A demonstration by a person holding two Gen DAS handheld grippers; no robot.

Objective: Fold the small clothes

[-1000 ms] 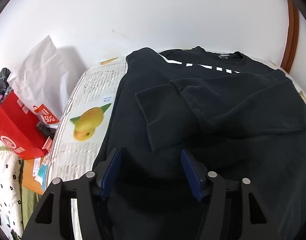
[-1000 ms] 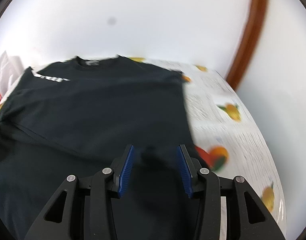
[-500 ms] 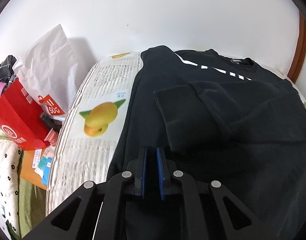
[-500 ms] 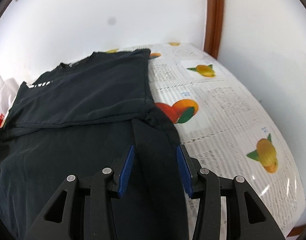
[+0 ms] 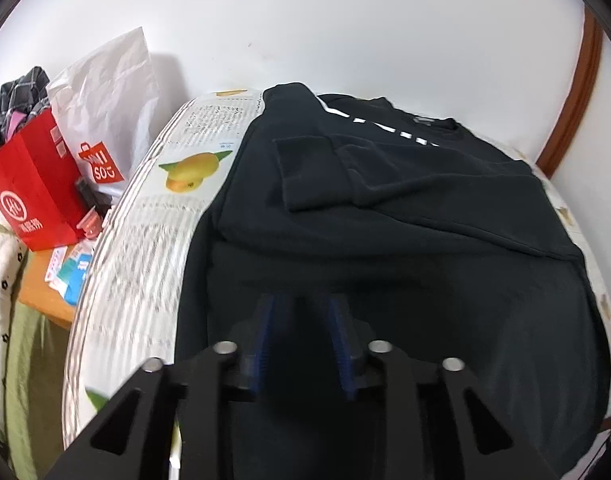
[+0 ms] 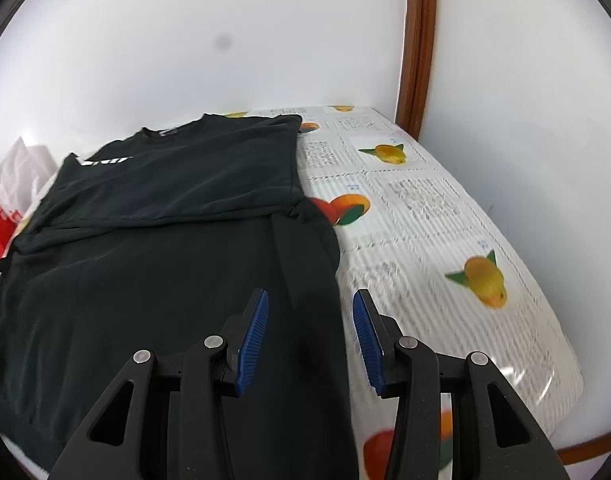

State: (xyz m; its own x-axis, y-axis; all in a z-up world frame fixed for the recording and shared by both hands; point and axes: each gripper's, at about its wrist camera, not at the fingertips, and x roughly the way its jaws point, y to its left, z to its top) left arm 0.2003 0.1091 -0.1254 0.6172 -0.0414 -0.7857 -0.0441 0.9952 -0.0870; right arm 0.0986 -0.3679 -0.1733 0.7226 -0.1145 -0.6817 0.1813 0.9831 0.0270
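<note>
A black long-sleeved sweatshirt (image 5: pixel 405 248) lies flat on a table, collar at the far end, both sleeves folded across the chest. It also shows in the right wrist view (image 6: pixel 165 240). My left gripper (image 5: pixel 301 320) is open and empty, low over the hem near the left side of the sweatshirt. My right gripper (image 6: pixel 310 312) is open and empty over the sweatshirt's right edge, with its right finger (image 6: pixel 365 336) above the tablecloth.
The table carries a white cloth with fruit prints (image 6: pixel 445 216). Left of the table stand a red paper bag (image 5: pixel 37 184), a white paper bag (image 5: pixel 109 92) and piled clothes. White walls and a brown door frame (image 6: pixel 417 40) close the far side.
My left gripper shut half a second ago and has opened again, drawn back toward the hem. My right gripper stayed open and swung toward the sweatshirt's right edge.
</note>
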